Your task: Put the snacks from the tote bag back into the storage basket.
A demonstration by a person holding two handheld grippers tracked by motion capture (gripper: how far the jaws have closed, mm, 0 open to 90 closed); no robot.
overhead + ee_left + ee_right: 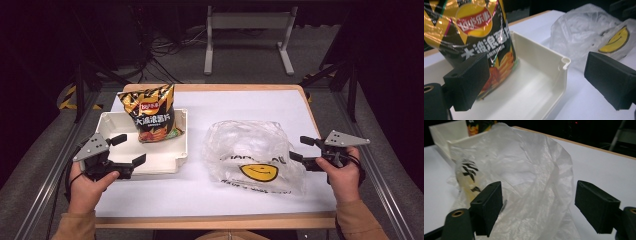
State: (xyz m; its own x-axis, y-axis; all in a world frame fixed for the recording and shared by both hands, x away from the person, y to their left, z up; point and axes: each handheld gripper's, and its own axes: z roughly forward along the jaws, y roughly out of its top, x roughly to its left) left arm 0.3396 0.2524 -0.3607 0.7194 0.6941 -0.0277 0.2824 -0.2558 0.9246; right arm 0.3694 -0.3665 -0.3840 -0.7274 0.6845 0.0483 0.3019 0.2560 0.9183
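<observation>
Beside the plastic bag [252,155] (smiley-printed), the right claw [299,148] gapes released; the left claw [129,150] gapes near the tray [165,159].

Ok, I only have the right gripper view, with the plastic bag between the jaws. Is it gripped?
Observer: No. In the high view the right hand-held gripper is open at the bag's right edge, with the pads not pressing.
Operator: Where's the left one?
Observer: The left hand-held gripper is open at the tray's front-left, holding nothing.
Operator: What's in the tray?
Observer: One chip bag, standing upright at its back.
</observation>
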